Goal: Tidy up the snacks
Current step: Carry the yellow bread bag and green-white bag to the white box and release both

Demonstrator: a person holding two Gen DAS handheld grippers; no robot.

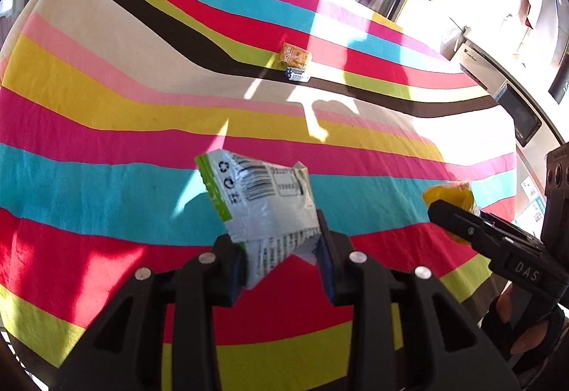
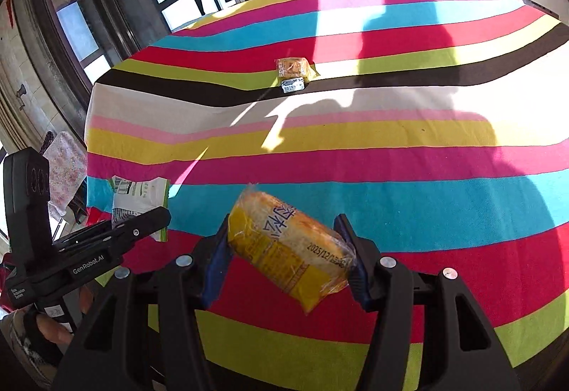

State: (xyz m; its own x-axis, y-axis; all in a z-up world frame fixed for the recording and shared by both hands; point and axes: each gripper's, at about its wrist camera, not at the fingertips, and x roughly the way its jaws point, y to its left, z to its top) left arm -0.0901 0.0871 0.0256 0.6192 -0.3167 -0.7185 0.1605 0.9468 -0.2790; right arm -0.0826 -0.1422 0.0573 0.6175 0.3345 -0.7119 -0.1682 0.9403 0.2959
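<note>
My left gripper (image 1: 281,245) is shut on a white and green snack packet (image 1: 259,199) and holds it above the striped tablecloth (image 1: 106,128). My right gripper (image 2: 288,256) is shut on a yellow wrapped cake (image 2: 288,248), also held above the cloth. Each gripper shows in the other's view: the right gripper (image 1: 448,209) at the right edge with the yellow cake (image 1: 451,193), the left gripper (image 2: 149,217) at the left edge with the white packet (image 2: 138,195). Far off on the cloth lie an orange snack packet (image 1: 294,56) and a small white and blue packet (image 1: 297,74) touching it.
The two far packets also show in the right wrist view, the orange one (image 2: 293,67) and the small one (image 2: 293,85). Windows and dark frames stand behind the table. A grey appliance (image 1: 498,78) stands past the table's right edge.
</note>
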